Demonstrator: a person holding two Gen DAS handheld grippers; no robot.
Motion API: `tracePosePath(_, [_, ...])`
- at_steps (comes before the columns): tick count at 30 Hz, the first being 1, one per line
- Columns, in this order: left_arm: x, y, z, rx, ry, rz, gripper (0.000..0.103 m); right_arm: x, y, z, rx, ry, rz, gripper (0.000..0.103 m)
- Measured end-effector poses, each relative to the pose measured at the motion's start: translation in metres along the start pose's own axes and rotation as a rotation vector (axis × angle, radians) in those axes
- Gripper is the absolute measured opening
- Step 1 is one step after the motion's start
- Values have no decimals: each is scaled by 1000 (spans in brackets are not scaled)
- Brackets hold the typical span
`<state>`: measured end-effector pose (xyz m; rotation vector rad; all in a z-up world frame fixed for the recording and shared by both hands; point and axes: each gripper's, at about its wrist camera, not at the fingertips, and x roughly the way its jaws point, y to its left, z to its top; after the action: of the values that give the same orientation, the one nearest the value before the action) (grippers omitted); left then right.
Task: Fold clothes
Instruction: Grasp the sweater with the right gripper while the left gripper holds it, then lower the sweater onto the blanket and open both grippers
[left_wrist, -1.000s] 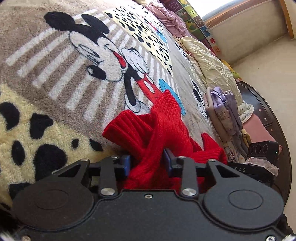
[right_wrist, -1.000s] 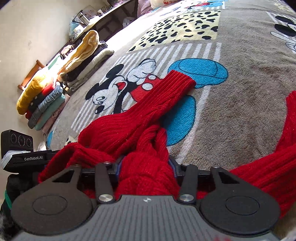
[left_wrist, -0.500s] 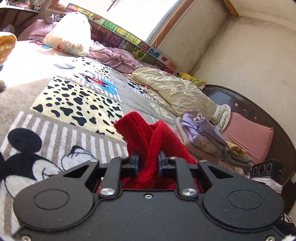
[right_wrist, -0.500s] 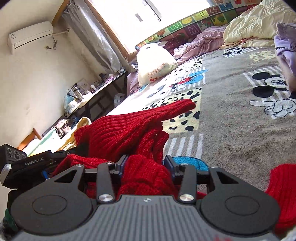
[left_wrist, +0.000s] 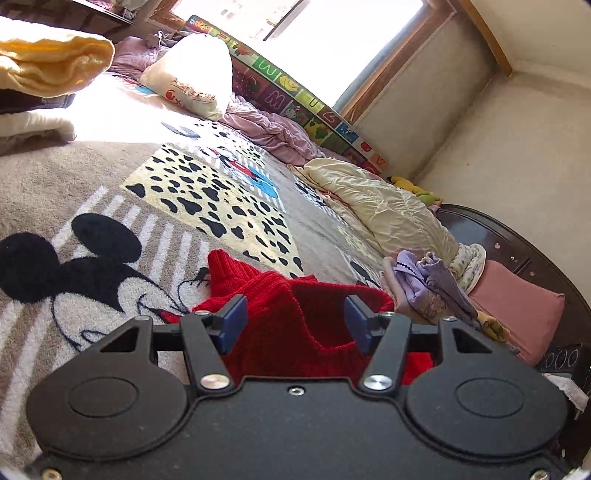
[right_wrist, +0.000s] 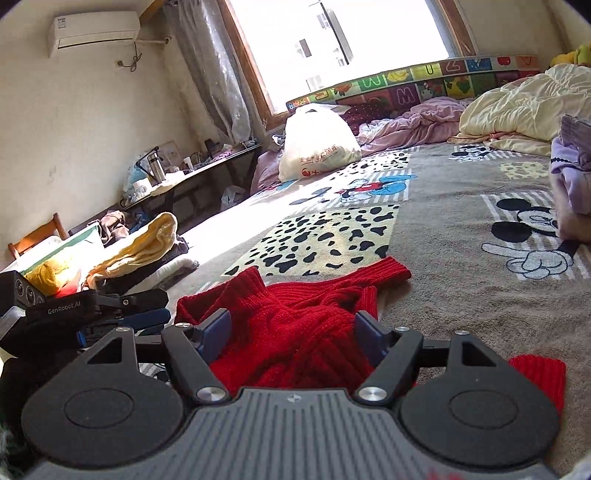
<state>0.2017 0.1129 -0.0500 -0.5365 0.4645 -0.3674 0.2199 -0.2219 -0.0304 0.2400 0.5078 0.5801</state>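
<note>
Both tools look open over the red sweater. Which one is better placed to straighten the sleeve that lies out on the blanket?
Probably the right tool. The red sweater stretches its sleeve ahead and to the right of it. The left tool faces the neck opening.

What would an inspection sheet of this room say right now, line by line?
Surface: cartoon-mouse blanket covering the bed.
Job's things: red knit sweater lying bunched on the blanket.
Clutter: folded clothes pile, white plastic bag, cream quilt, purple garments, pink pillow.
Grippers: left gripper open, fingers either side of the sweater; right gripper open, likewise.
Cables: wall cord under the air conditioner.
Surroundings: sunlit window, cluttered side table, alphabet mat along the wall.
</note>
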Motion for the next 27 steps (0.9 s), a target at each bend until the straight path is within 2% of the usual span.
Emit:
tracePosePath(3, [20,-1,8,58,30,6,65,6,14,6,-93,75,12,73])
tracePosePath(5, [34,-2,11,92,56,19,65,8,22,5,-160,129,10,63])
tracePosePath(6, [38,-2,10,109,84,17,63,7,25,3,-187,150,10,53])
tracePosePath(7, [42,-2,8,127,117,12,38,7,28,1,-214,171,11,48])
tracePosePath(8, [46,-3,6,145,149,6,22,5,30,-1,-238,186,11,46])
tracePosePath(11, [28,-17,-3,233,165,-9,12,-7,37,-13,-306,216,20,35])
tracePosePath(15, [-22,-46,-20,347,144,-55,11,-32,48,-32,-392,232,36,24])
tracePosePath(19, [-65,-72,-53,500,178,-86,11,-58,61,-52,-507,307,54,23])
tracePosePath(22, [-81,-83,-85,587,264,-102,11,-71,66,-69,-576,404,68,23])
tracePosePath(24, [-83,-89,-107,678,351,-109,11,-77,66,-79,-603,454,70,23])
tracePosePath(25, [-83,-92,-118,727,403,-112,14,-80,66,-82,-608,474,69,24])
tracePosePath(26, [-83,-94,-127,764,451,-129,25,-83,67,-85,-609,484,70,24])
tracePosePath(27, [-86,-97,-132,786,470,-148,30,-88,69,-85,-607,487,73,24])
